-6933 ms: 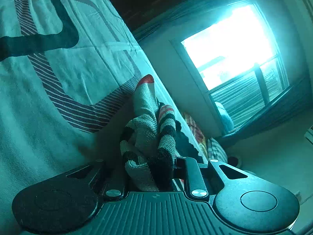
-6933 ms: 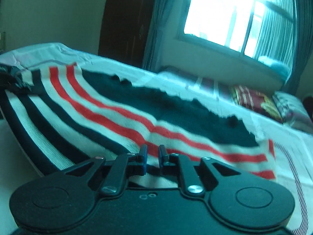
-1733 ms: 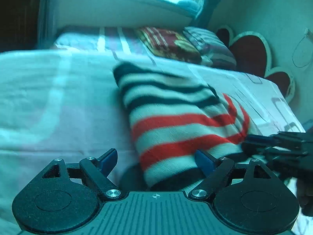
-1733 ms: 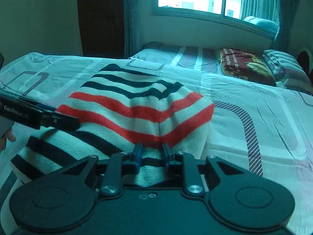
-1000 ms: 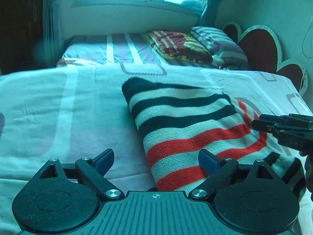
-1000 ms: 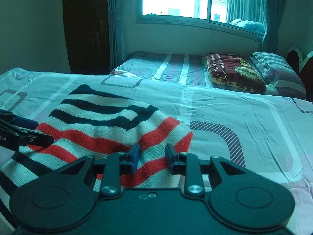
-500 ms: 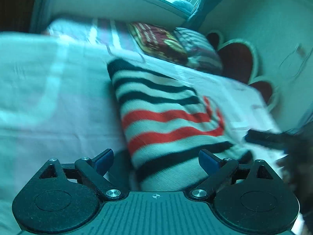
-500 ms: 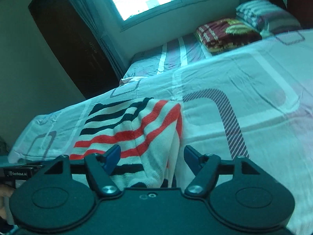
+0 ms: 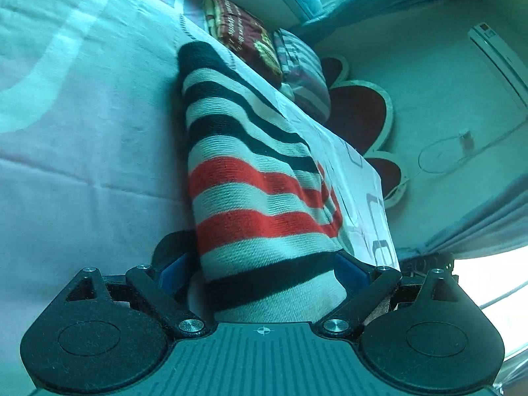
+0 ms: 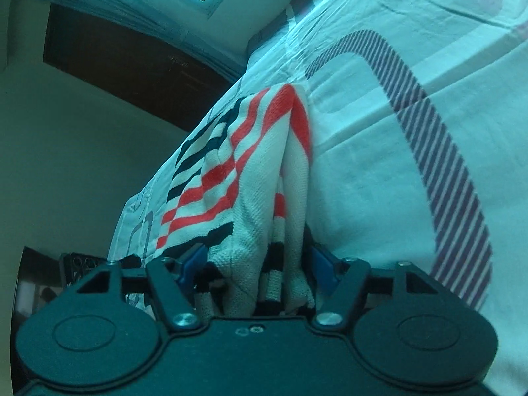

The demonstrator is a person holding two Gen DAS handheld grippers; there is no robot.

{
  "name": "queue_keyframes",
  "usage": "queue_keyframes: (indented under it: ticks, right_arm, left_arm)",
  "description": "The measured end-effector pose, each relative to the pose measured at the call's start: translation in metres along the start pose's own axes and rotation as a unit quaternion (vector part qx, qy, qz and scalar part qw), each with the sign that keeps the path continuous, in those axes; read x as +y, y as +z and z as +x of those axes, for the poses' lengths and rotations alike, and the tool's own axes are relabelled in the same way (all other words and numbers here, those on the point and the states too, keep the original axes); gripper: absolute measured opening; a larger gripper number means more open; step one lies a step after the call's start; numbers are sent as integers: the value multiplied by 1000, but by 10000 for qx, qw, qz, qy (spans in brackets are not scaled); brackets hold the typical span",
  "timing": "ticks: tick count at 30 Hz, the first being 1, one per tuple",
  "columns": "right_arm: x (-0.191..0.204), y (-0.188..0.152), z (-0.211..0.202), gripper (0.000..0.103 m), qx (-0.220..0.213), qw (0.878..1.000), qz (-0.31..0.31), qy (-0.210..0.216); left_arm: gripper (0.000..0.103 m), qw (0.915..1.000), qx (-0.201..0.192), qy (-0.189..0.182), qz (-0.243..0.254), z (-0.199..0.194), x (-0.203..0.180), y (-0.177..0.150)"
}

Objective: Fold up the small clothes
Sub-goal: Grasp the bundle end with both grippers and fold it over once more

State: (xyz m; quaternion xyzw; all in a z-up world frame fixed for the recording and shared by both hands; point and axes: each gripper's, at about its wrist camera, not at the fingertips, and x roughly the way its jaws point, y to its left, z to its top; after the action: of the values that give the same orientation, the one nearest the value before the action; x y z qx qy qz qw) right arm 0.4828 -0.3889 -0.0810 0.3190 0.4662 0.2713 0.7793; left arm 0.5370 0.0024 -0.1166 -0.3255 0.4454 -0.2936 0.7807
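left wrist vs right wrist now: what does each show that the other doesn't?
Only the left wrist view shows the dark red patterned pillow, the heart-shaped headboard and the wall air conditioner. Only the right wrist view shows the dark wardrobe and the folded garment's stacked layers edge-on. Both show the striped knit garment lying on the bed sheet, each with an open hand-held gripper straddling one end: left hand-held gripper, right hand-held gripper.

Knitted garment [image 9: 260, 194] carries black, white and red horizontal stripes; bed sheet [image 10: 412, 151] is pale with dark striped rounded bands; pillow [image 9: 244, 36] is dark red, patterned.
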Motion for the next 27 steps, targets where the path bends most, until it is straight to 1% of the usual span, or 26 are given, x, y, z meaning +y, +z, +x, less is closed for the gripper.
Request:
queue_keyframes:
  ticks: [2,5,7,10,13,14,15,16,17,18,19,20,22,25,27]
  right_arm:
    - [3,5,10,59,23,10000,-35,67]
    - [0,14,17,58,16,9998,81,161]
    - [2,13,14,53,105,9999,-11,93]
    - [-5,13,7,50,103,9998,27,139]
    - [-2,16,15,52,53,9999,-33,118]
    - [1,18,19,53,6,9999,-99,72]
    - [6,19,23,56,-38,9999,-163,35]
    - [10,20,26,56,-70,9998,-203,-30]
    - [14,19,28,56,-91,9995,-291,-119]
    - [19,17,29,51,-99,9987,-432,-240]
    - [23,15,29,45,-101,9977,-579,-343]
    - [26,13,30,43,-115,9970,-659,-390]
    - [29,11,27,39,-177,9968,-668,-391]
    - [40,7,20,37,-338,9962,-738,-323]
    - [51,5,18,36,-419,9954,-802,-311]
  left_arm:
    - [87,10000,59,-25,38,9,-2,5]
    - [85,9998,156,-139,49,15,-3,11]
    - [71,9995,245,-28,175,13,-4,10]
    - [70,9995,266,-110,134,6,3,8]
    - [70,9998,168,-92,75,15,2,11]
    - [71,9999,112,-55,55,19,-1,13]
    - [74,10000,82,-16,48,24,-5,16]
    - [75,9999,42,50,87,29,-9,17]
    - [75,9999,4,86,115,33,-12,18]
    - [73,9998,-32,104,157,36,-14,18]
    - [64,9997,-50,141,204,38,-16,19]
    - [60,9996,-35,143,247,39,-17,19]
    - [54,9995,-85,101,295,37,-19,18]
    - [49,9994,-153,17,306,29,-20,18]
    - [48,9991,-184,3,379,19,-23,18]
